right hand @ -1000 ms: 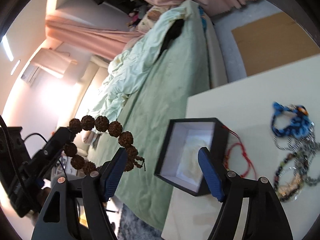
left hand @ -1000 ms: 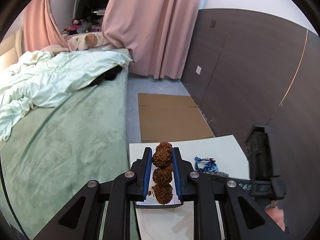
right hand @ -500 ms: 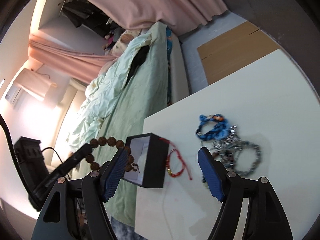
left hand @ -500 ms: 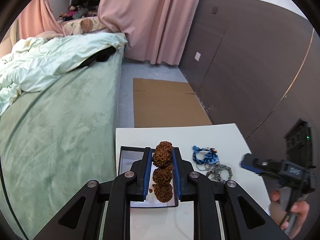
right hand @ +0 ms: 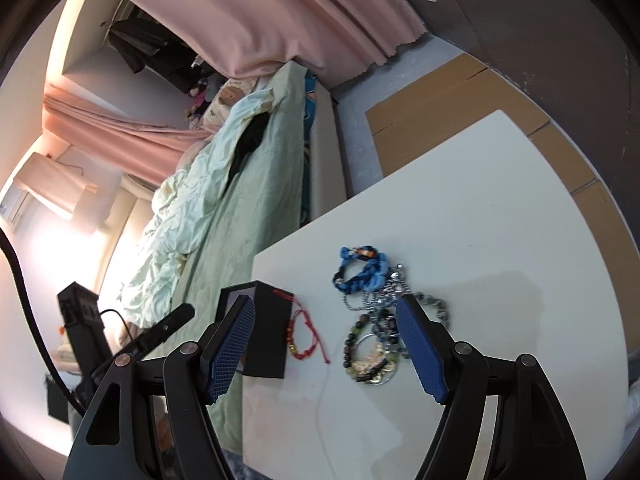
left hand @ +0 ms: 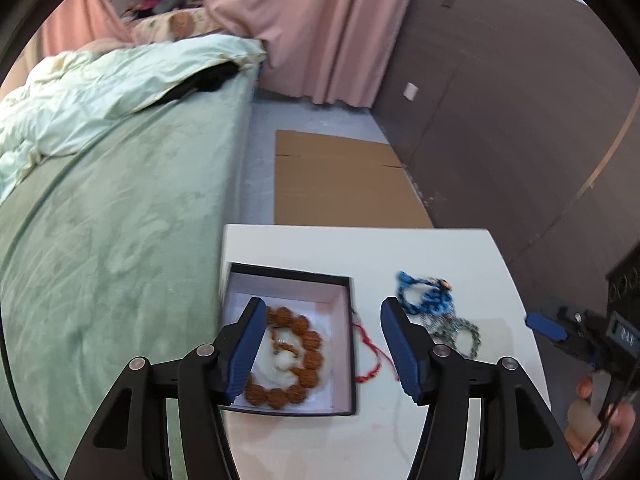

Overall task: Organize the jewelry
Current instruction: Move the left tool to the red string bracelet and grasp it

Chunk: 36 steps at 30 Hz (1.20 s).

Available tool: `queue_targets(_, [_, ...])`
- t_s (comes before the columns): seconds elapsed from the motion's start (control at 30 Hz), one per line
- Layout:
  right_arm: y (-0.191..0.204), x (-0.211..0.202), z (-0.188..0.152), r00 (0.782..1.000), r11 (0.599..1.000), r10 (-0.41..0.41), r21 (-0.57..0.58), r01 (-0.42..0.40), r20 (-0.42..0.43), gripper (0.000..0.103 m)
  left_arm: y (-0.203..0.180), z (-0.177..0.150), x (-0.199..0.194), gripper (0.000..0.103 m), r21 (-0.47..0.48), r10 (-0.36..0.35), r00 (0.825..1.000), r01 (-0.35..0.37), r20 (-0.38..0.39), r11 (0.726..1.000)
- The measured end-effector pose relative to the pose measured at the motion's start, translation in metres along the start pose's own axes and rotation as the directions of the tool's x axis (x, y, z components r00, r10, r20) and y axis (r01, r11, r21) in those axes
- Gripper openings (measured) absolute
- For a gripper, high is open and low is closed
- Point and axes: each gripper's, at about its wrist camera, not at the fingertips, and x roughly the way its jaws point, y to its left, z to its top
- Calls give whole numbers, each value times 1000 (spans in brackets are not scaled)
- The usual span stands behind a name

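Left wrist view, step: you are letting go of the brown carved-seed bead bracelet (left hand: 294, 360) into the black square gift box with the white lining (left hand: 344, 400), which sits at the table's edge nearest the green bed (left hand: 108, 240).
Left wrist view, left gripper (left hand: 322, 350): your jaws are opening; the bracelet lies coiled on the box floor below them, and neither blue pad presses on it.
Left wrist view, still on the white table (left hand: 440, 256): a red cord bracelet (left hand: 372, 356) just beside the box, and a blue braided bracelet (left hand: 426, 296) further toward the far edge.
Right wrist view, right gripper (right hand: 324, 346): your jaws stand wide with nothing in them, poised over the table.
Right wrist view, jewelry: the red cord bracelet lies against the box's outer wall; the blue braid touches a tangle of dark bead bracelets and silver chain (right hand: 376, 344).
Next move, a judgement: lift your left hand clear of the box, then bring your right down on one loose piece; the red cord looks easiest, lying apart from the tangle.
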Motion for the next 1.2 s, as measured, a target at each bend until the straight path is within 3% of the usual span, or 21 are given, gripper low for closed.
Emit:
queue_targets(0.2, [-21, -8, -1, 1000, 999, -15, 52, 15, 5, 73, -33, -13, 12, 59, 63, -58, 997, 61, -48, 996])
queue_targets(0.47, [-43, -17, 3, 1000, 993, -17, 115, 14, 25, 73, -63, -22, 39, 46, 88, -32, 984, 48, -174, 995])
queue_targets(0.63, [-44, -19, 3, 1000, 994, -8, 111, 6, 25, 73, -75, -28, 53, 44, 113, 16, 974, 10, -227, 994])
queue_targets(0.7, [-46, -21, 3, 1000, 994, -2, 114, -2, 29, 73, -77, -30, 59, 38, 109, 26, 968, 2, -250, 994])
queue_targets(1.2, [-73, -31, 4, 999, 985, 10, 169, -16, 36, 73, -91, -38, 109, 38, 180, 202, 921, -148, -332, 972])
